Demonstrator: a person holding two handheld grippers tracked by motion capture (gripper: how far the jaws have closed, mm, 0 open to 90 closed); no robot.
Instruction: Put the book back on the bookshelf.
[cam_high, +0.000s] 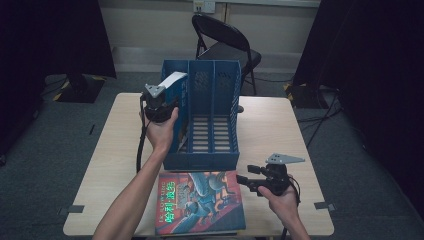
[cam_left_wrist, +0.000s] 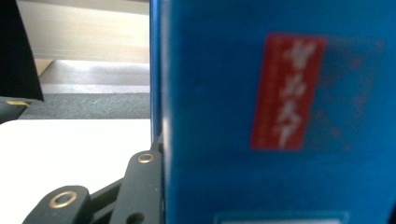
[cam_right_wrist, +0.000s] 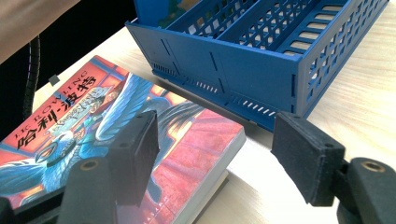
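Left gripper (cam_high: 167, 95), clamped on a blue book (cam_high: 176, 86), lowers it upright into my rack's (cam_high: 215, 90) left slot, while my right gripper (cam_high: 244, 180) waits open beside the flat book (cam_high: 200, 202).

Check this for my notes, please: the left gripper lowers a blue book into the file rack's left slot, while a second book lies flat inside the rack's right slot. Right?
Not quite. The second book lies flat on the table in front of the file rack, as the high view shows. The left gripper does hold the blue book at the left slot.
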